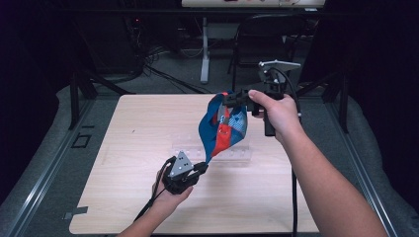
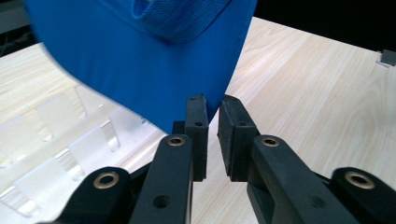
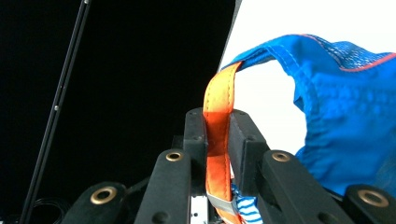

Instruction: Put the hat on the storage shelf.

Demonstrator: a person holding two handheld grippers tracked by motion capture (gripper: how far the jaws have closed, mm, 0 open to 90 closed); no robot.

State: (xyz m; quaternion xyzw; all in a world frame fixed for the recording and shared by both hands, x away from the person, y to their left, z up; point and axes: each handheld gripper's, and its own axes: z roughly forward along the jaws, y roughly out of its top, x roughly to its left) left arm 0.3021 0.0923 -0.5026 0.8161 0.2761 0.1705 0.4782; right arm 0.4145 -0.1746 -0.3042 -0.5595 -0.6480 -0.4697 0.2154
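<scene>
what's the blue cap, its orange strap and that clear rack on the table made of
Blue cap: looks like thin woven synthetic fabric, matte, with a mesh panel; it hangs limp and shows stitched seams. Orange strap: seems a flat webbing or faux-leather band, with a stitch line along its edge. Clear rack: probably acrylic, glossy and see-through, with upright dividers. Table: light wood-grain surface, likely laminate.

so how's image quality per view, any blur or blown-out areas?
High view: dim, dark surround, soft but readable pale wooden table. Left gripper view: blue fabric cap blurred at its left edge, clear plastic rack glary. Right gripper view: background blown white, orange strap sharp.
</scene>
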